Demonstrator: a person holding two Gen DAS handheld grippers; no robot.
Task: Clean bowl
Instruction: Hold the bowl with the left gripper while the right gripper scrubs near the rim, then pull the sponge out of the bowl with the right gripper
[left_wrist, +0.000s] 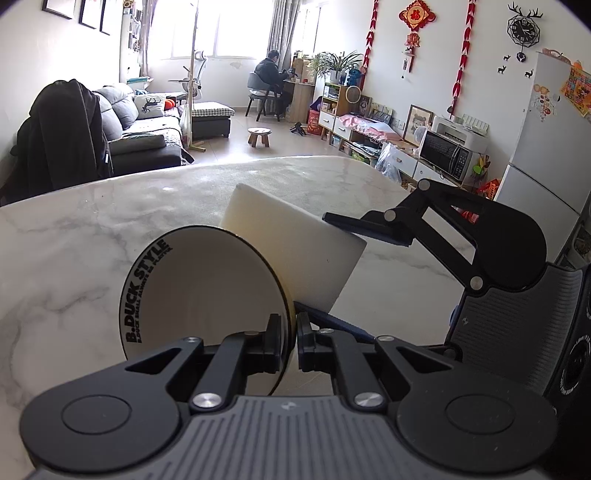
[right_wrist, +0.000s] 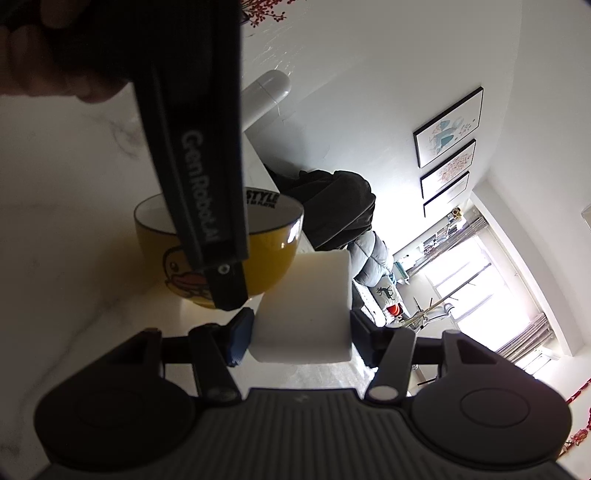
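Marble tabletop (left_wrist: 74, 240): left tool (left_wrist: 290, 341) pinches bowl (left_wrist: 203, 291) rim, mouth tipped sideways; right tool (right_wrist: 301, 332) clamps sponge (right_wrist: 306, 306) touching bowl's outer wall at 2 o'clock

White marble table (left_wrist: 92, 229), white cylinder (right_wrist: 267, 92)

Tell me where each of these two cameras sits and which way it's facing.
Left wrist: on the left gripper, looking across the marble table into the living room; its fingers clamp the yellow duck bowl rim.
Right wrist: on the right gripper, view rolled sideways; its fingers hold the white sponge block.
Shared: bowl, sponge, each other's gripper.
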